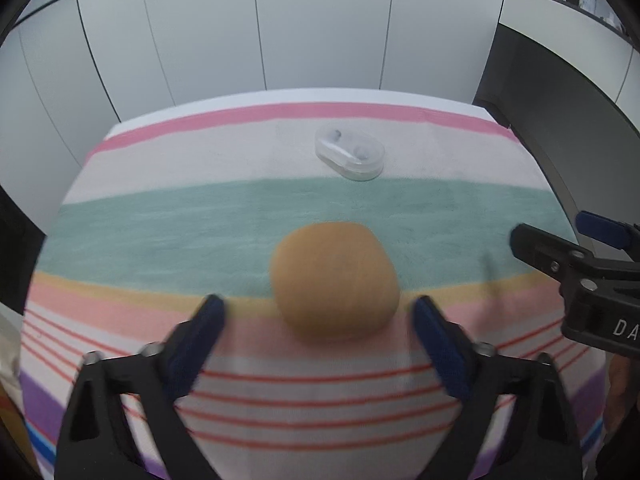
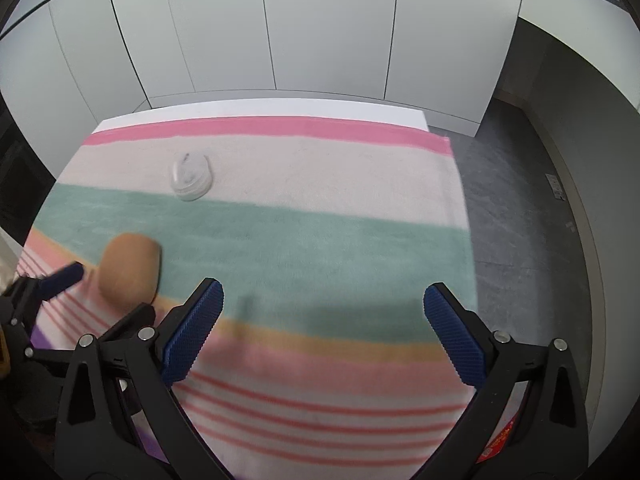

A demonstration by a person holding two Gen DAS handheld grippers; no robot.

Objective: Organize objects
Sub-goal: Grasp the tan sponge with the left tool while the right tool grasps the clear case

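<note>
Left hand-held gripper (image 1: pixel 316 316): wide open, empty | rounded tan-orange pouch (image 1: pixel 334 278) straight ahead, near bench's front edge | right hand-held gripper (image 2: pixel 322 304): open, empty, farther | clear oval earbud case (image 1: pixel 350 154) toward back edge

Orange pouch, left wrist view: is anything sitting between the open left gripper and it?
Nothing visible. The orange pouch lies on the striped towel just ahead of the left gripper, its jaws open to either side. The clear earbud case lies farther back, and the right gripper is off to the side.
</note>
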